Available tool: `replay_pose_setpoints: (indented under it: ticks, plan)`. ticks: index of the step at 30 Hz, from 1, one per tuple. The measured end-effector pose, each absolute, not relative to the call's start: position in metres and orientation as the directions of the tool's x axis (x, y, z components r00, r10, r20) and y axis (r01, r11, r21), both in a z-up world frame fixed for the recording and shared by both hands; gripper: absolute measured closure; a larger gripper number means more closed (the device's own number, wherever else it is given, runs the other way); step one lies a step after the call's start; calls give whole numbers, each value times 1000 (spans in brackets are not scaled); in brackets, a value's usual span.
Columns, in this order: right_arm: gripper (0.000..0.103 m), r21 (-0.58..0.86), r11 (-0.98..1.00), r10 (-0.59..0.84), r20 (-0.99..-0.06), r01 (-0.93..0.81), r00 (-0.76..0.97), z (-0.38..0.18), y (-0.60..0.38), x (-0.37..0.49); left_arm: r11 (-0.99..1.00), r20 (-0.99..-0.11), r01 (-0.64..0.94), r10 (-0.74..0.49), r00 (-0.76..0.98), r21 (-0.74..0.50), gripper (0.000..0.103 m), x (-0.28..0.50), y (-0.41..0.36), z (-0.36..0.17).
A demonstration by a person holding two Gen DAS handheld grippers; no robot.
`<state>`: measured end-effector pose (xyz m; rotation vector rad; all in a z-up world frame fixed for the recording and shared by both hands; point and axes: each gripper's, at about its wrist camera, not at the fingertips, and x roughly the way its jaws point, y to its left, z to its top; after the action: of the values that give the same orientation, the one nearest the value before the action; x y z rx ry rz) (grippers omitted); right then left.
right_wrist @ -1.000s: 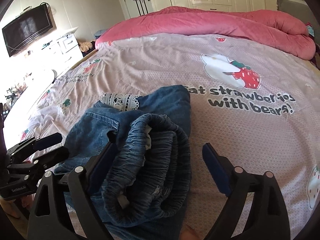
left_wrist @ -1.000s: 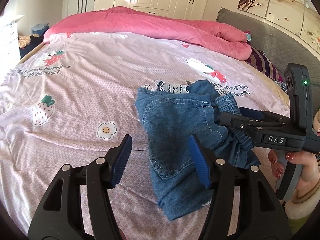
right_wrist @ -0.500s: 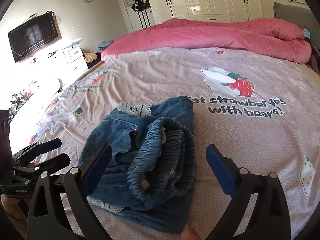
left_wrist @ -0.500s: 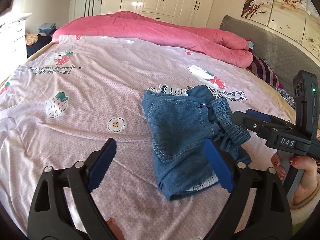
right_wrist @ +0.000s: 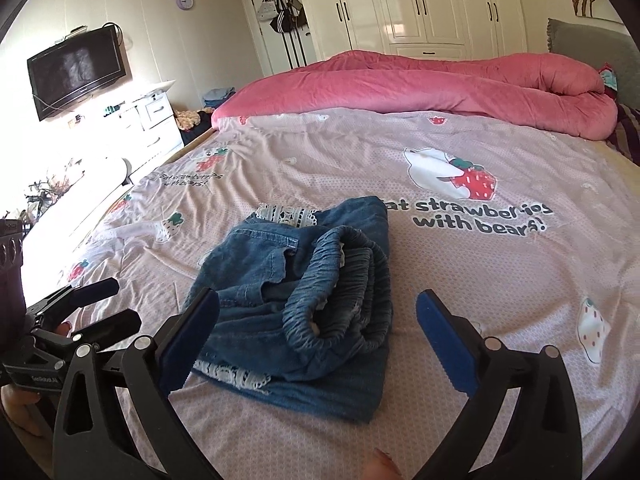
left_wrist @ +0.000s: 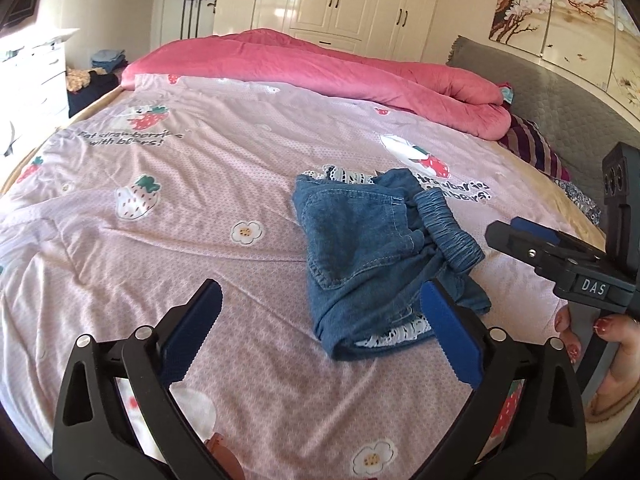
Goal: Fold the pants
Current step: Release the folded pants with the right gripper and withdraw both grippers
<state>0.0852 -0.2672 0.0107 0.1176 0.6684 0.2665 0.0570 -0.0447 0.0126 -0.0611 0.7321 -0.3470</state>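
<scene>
On the pink bedsheet (left_wrist: pixel 168 208) lie folded denim pants (left_wrist: pixel 372 256), released; left gripper (left_wrist: pixel 320 336) and right gripper (right_wrist: pixel 318 334) both opening, nothing between their jaws.

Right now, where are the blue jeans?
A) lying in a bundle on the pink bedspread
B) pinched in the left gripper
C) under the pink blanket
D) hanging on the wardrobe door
A: the blue jeans lie bunched on the pink bedspread, and no blue pad of the left gripper or right gripper presses on them.
</scene>
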Motion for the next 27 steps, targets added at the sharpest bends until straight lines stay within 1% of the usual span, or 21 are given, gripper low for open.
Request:
replay_pose_setpoints:
  ticks: [21,27]
  plan:
    - [5,194,964,263,-569,-184,779,30,-275,26,956,-631,260,-285,722,-134,9,6,-44,28]
    - [5,244,957,269,-564,-154,781,23,-284,4,962,-639,239,-266,722,-130,9,-11,-45,21]
